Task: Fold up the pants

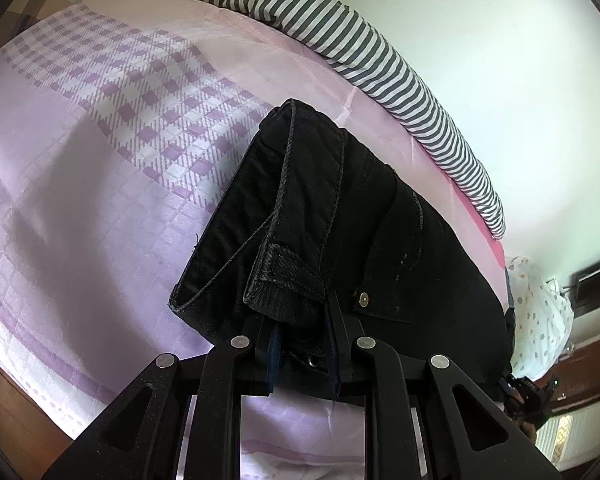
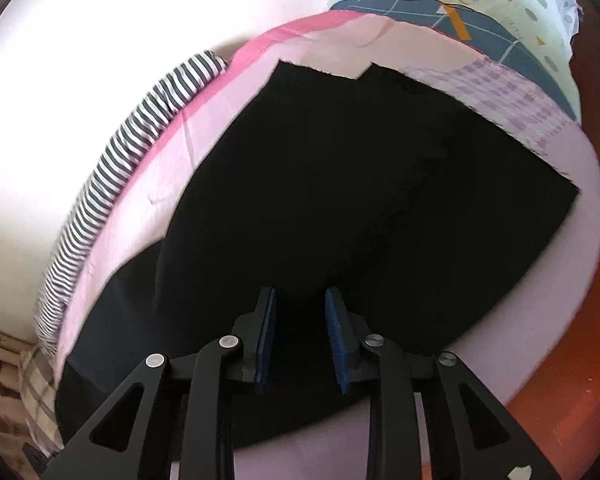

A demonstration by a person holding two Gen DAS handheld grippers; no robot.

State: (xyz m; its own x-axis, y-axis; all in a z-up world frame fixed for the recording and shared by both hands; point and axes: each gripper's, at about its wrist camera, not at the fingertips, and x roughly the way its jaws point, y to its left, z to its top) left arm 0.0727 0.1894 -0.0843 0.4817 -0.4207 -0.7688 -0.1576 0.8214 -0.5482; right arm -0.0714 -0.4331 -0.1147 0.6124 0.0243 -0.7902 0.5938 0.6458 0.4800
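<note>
My left gripper (image 1: 302,344) pinches the black jeans (image 1: 340,216) at the waistband; my right gripper (image 2: 300,340), jaws parted and empty, hovers above the legs stretching ahead.

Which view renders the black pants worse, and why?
Right wrist view: black denim pants crushed to a featureless dark mass, white wall blown out, edges smeared. Left wrist view: sharper, stitching and a brass rivet readable; fisheye bends the purple checked bedspread.

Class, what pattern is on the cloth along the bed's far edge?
Dark grey and white stripes on the cloth, clearest in the left wrist view.
</note>
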